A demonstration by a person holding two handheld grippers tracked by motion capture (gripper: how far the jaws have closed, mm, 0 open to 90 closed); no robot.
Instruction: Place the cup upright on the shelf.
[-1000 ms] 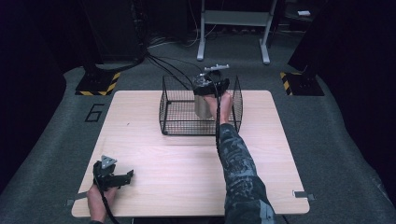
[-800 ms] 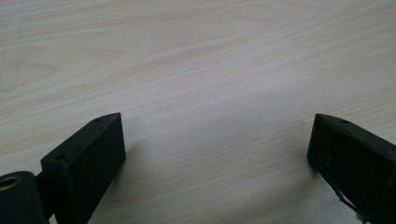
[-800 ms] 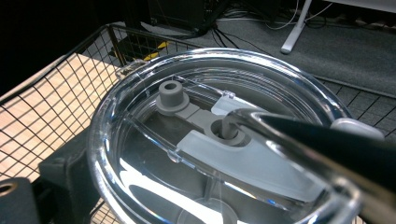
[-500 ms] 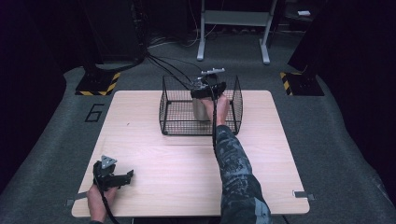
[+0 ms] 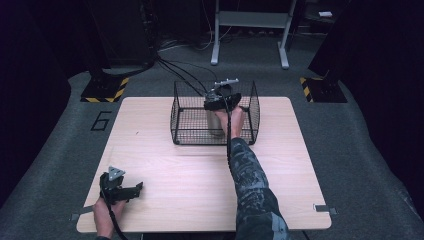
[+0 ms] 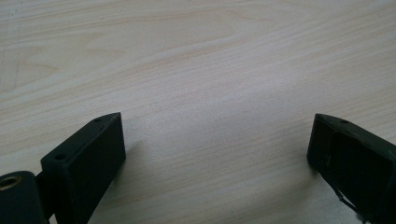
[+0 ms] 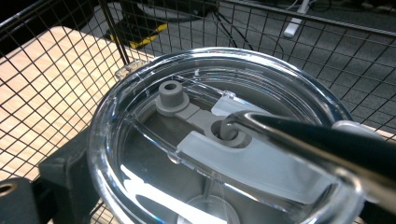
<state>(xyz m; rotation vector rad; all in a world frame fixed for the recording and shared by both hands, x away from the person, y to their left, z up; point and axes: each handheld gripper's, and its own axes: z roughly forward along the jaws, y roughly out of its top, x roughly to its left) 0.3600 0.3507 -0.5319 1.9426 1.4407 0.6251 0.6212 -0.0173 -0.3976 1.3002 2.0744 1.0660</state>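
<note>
Since a second ago, right gripper [image 5: 218, 102] carried a little toward the far side of the wire basket [image 5: 185, 120], forearm stretched further over the table [image 5: 165, 165]. Near the front left corner, left gripper [image 5: 134, 189] resting on bare wood, jaws spread wide with nothing between. Farther off, inside the basket, tumbler [image 7: 219, 140] clamped in the right jaws, its clear lid [image 7: 261, 163] close to the camera; body mostly hidden by hand and mesh, base not made out. Open tabletop along the front and right edges
</note>
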